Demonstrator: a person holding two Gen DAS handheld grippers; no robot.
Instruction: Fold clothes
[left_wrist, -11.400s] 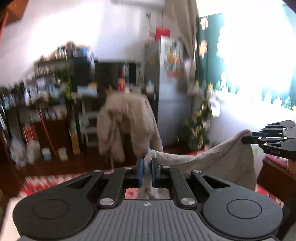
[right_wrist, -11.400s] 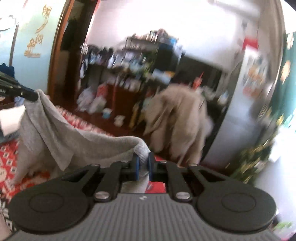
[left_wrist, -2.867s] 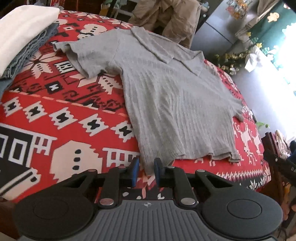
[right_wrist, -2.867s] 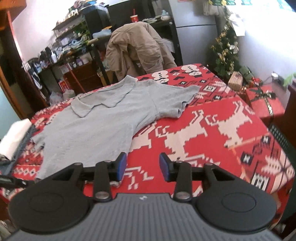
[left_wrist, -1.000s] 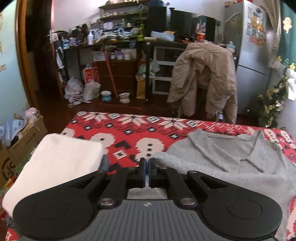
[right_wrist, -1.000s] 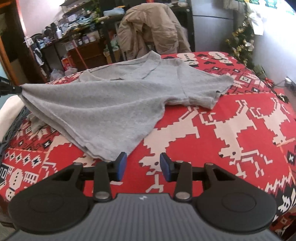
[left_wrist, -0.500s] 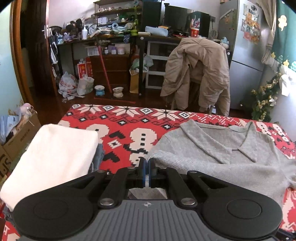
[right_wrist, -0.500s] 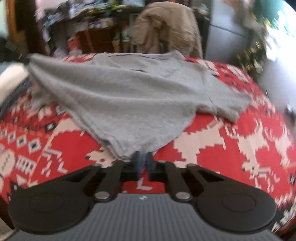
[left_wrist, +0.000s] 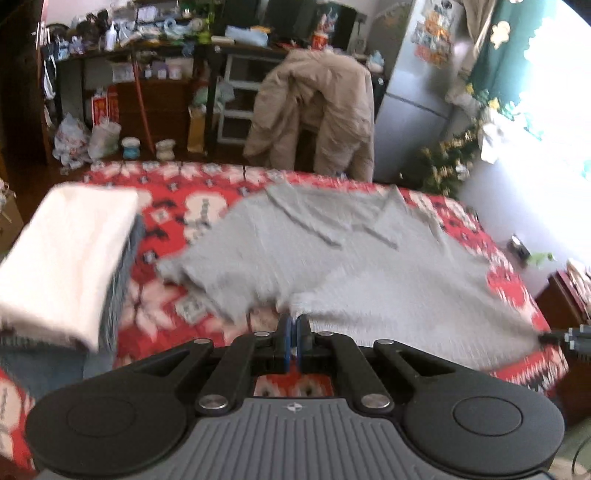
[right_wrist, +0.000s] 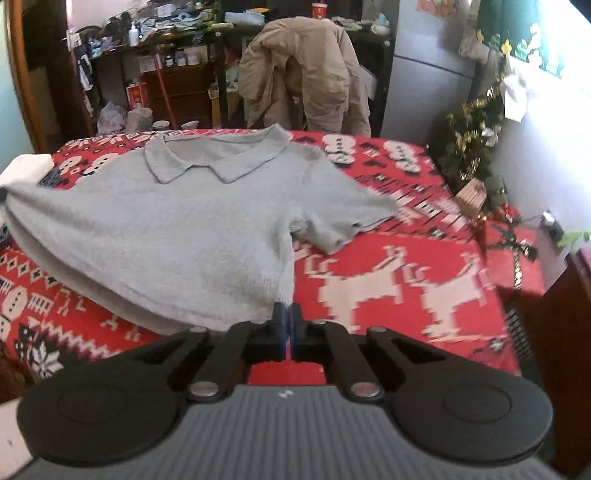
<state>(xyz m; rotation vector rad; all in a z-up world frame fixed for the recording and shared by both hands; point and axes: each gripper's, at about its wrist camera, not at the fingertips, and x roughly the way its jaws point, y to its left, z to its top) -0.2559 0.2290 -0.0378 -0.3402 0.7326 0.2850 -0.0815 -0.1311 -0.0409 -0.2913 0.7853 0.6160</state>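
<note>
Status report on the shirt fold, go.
Left tool and right tool both shut on grey polo shirt hem corners. Hem lifted, collar flat on red cloth. Nothing in the way.

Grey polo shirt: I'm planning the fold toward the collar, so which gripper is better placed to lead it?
Neither clearly: the left gripper and the right gripper each pinch a hem corner of the grey polo shirt, so they should probably move together.

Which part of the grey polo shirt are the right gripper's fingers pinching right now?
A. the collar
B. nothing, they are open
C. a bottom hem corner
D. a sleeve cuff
C: the right gripper is shut on the near hem corner of the grey polo shirt; its collar lies at the far side.
</note>
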